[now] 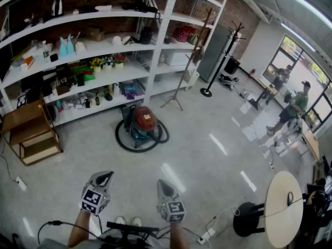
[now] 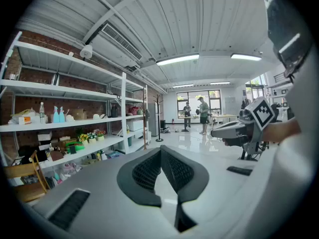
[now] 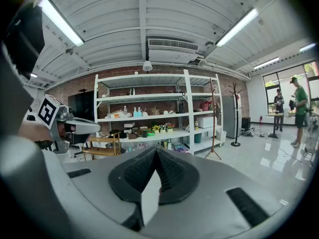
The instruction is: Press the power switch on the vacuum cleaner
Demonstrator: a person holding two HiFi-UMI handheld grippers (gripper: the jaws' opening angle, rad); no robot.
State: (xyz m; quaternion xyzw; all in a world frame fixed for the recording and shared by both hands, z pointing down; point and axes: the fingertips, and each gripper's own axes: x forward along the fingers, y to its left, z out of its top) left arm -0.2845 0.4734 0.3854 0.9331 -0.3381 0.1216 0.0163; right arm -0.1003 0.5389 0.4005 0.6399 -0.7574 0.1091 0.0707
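The vacuum (image 1: 143, 124) stands on the floor (image 1: 207, 162) before the shelves (image 1: 104, 74), well apart from both grippers. The left gripper (image 1: 105, 176) and the right gripper (image 1: 162, 184) are low in the head view, side by side — each has its jaws pressed together, nothing between.

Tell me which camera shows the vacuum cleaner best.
The head view: the red-topped vacuum cleaner stands whole on the floor before the shelves, hose coiled around it. Neither gripper view shows it plainly; both look across the room over their own jaws.
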